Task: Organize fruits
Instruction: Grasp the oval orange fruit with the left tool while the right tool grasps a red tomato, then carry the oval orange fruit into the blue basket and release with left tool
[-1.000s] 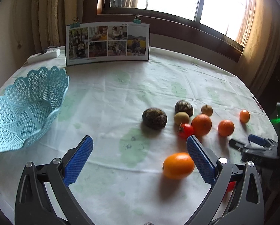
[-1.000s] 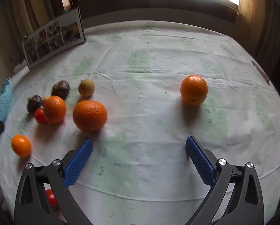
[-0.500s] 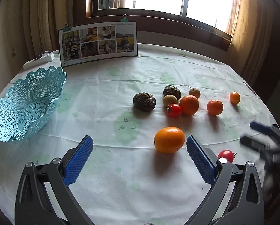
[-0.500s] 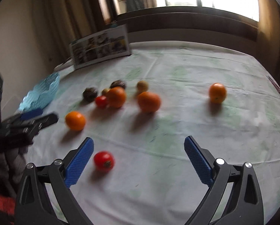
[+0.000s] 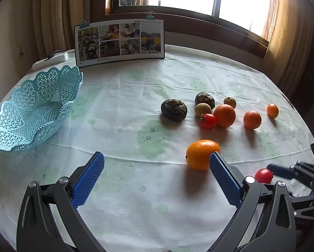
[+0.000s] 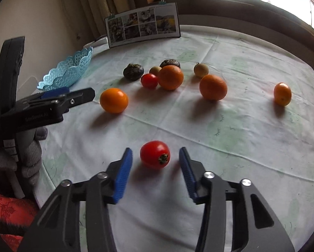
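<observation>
A red tomato (image 6: 155, 154) lies on the tablecloth between the fingers of my right gripper (image 6: 156, 157), which is open and narrowed around it without touching. My left gripper (image 5: 157, 161) is open over bare cloth; a large orange (image 5: 201, 154) sits just beyond its right finger. Further back lie two dark wrinkled fruits (image 5: 174, 109), a second tomato (image 5: 208, 121), several oranges (image 5: 224, 115) and small brownish fruits. The light blue lattice basket (image 5: 31, 113) stands at the far left, with nothing in it. In the left wrist view the right gripper (image 5: 283, 171) and the near tomato (image 5: 263, 175) show at the right edge.
A photo card (image 5: 120, 42) held by clips stands at the table's back edge below a window, with a white power strip (image 5: 49, 59) beside it. Curtains hang on both sides. A gloved hand (image 6: 20, 157) holds the left gripper (image 6: 58, 103), and a red sleeve shows low left.
My right gripper has swung left and down to the near tomato, and its fingers have narrowed around it. My left gripper has drifted slightly; the large orange now sits behind its right finger.
</observation>
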A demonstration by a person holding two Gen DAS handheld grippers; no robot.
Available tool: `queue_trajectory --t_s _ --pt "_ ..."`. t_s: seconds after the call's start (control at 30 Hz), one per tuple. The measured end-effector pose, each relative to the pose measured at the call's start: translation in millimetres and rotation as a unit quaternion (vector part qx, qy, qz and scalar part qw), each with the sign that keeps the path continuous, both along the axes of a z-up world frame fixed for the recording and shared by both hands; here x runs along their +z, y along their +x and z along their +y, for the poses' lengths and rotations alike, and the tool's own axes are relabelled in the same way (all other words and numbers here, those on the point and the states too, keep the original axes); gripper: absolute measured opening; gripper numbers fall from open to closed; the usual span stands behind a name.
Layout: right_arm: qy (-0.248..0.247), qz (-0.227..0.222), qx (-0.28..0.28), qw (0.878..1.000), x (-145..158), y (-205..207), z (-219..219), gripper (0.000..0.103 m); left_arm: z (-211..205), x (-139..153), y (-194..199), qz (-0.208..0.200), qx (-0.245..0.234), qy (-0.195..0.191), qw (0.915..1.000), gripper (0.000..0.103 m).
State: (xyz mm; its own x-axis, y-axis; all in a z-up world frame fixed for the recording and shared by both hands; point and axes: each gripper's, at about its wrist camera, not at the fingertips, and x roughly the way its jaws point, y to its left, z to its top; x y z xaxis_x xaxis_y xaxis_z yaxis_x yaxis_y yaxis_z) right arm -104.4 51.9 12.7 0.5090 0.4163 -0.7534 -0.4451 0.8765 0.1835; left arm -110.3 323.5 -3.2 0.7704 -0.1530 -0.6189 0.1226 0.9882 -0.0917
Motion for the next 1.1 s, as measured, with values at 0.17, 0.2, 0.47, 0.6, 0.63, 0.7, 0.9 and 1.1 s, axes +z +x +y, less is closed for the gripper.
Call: queue_trajectory --t_s 0.17,0.2,0.47,0.6,0.63,0.7,0.9,1.1 --pt "-0.001 -0.001 0.002 1.000 -1.4 -0.3 0.9 0.029 -3.8 -1.3 2.3 0.004 -0.001 0.006 1.0000 0.101" --pt "-0.001 -0.001 0.001 1.000 -1.2 0.0 0.0 0.029 -4.9 -1.5 2.7 0.005 -0.002 0.007 1.0000 0.101" --pt "0.004 -0.021 -0.035 0.999 7.6 6.6 -16.7 0.029 -21.6 1.8 7.1 0.004 -0.021 0.012 0.9997 0.101" --pt "0.007 -0.026 -0.060 0.998 9.5 14.3 -27.8 0.029 -34.2 2.8 11.6 0.006 -0.036 0.018 0.9992 0.101" --pt "0.007 -0.027 -0.067 0.997 9.5 16.3 -30.7 0.029 -36.5 2.9 13.0 0.007 -0.039 0.019 0.9990 0.101" --pt "0.009 -0.026 -0.078 0.997 9.3 19.9 -35.7 0.029 -41.7 1.2 17.0 0.012 -0.044 0.022 0.9987 0.101" --pt "0.012 -0.020 -0.103 0.994 7.2 27.7 -46.2 0.029 -48.6 -7.8 30.8 0.045 -0.054 0.018 0.9974 0.082" --pt "0.006 -0.018 -0.108 0.994 7.8 32.3 -43.0 0.029 -50.1 -15.4 34.1 0.068 -0.060 0.006 0.9959 0.056"
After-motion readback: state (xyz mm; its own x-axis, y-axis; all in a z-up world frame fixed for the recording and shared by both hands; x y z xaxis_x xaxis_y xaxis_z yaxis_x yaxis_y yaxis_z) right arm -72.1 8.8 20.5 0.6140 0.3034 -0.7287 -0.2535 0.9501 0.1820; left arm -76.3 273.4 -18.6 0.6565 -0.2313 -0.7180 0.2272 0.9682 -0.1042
